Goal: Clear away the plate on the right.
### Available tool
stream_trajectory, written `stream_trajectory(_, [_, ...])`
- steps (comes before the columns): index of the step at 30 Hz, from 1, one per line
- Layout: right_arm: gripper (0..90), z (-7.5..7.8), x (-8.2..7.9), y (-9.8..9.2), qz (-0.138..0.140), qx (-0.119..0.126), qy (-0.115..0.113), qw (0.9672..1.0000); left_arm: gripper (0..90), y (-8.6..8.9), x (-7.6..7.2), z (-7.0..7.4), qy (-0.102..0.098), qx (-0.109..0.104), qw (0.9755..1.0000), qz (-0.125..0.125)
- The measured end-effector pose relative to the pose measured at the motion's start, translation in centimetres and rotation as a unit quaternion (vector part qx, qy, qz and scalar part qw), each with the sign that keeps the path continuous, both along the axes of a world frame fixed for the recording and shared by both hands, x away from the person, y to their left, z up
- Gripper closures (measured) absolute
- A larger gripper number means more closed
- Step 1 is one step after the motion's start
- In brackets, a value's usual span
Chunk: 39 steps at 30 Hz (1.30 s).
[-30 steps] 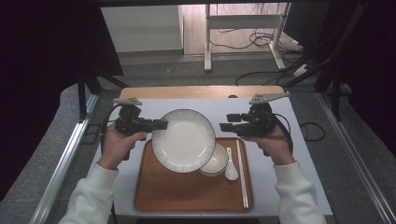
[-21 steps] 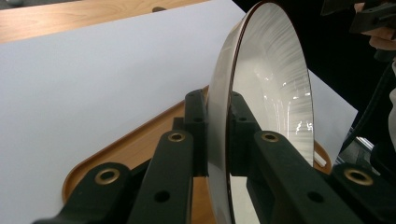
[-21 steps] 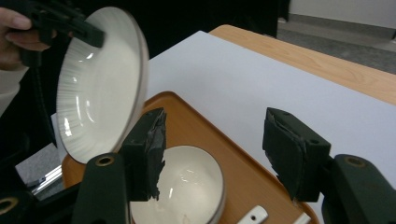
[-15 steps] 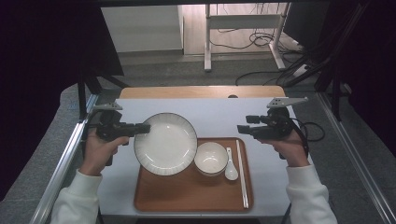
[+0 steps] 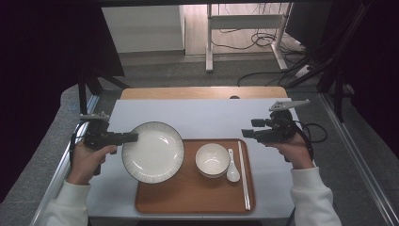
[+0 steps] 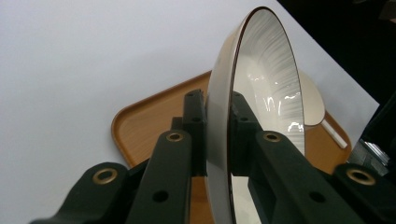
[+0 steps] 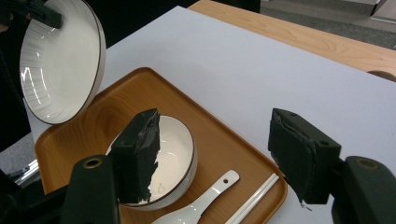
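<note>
One large white plate with a dark rim is the thing in hand: it hangs at the left edge of the wooden tray, partly over the tray and partly over the white worktop. The left gripper has its jaws closed on the plate's rim, one jaw on each face, an edge grip that suits carrying it clear of the other dishes. Whether it is lifted or resting I cannot tell for certain, though the right gripper view suggests it is tilted and airborne. On the tray sit a small white bowl, a ceramic spoon just beside it, and chopsticks along the right side. The right gripper hovers right of the tray, jaws wide and empty.
</note>
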State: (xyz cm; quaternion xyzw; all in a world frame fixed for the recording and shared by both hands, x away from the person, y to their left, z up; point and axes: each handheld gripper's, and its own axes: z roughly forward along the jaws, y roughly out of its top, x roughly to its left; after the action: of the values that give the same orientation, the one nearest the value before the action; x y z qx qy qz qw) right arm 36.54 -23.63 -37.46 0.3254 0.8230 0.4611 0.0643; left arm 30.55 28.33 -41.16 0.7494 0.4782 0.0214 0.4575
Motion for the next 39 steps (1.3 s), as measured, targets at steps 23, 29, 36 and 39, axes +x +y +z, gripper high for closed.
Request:
stream_trajectory(23, [33.5,-0.6,0.2,0.4,0.005,-0.026,0.011,0.9996,80.7,-2.0,0.7,-4.9,0.059,0.033,0.9967,-0.046])
stream_trajectory(29, [33.4,-0.7,0.2,0.4,0.008,-0.027,0.015,0.9995,81.1,-2.8,1.1,-5.7,0.062,0.045,0.9954,-0.058])
stream_trajectory(36, [33.5,-0.7,0.2,0.3,0.009,-0.027,0.014,0.9995,82.8,-3.7,2.2,-6.8,0.057,0.074,0.9945,-0.048])
stream_trajectory(39, [33.3,-0.8,0.2,0.3,0.010,-0.028,0.016,0.9994,82.3,-3.9,2.8,-7.0,0.056,0.077,0.9942,-0.050])
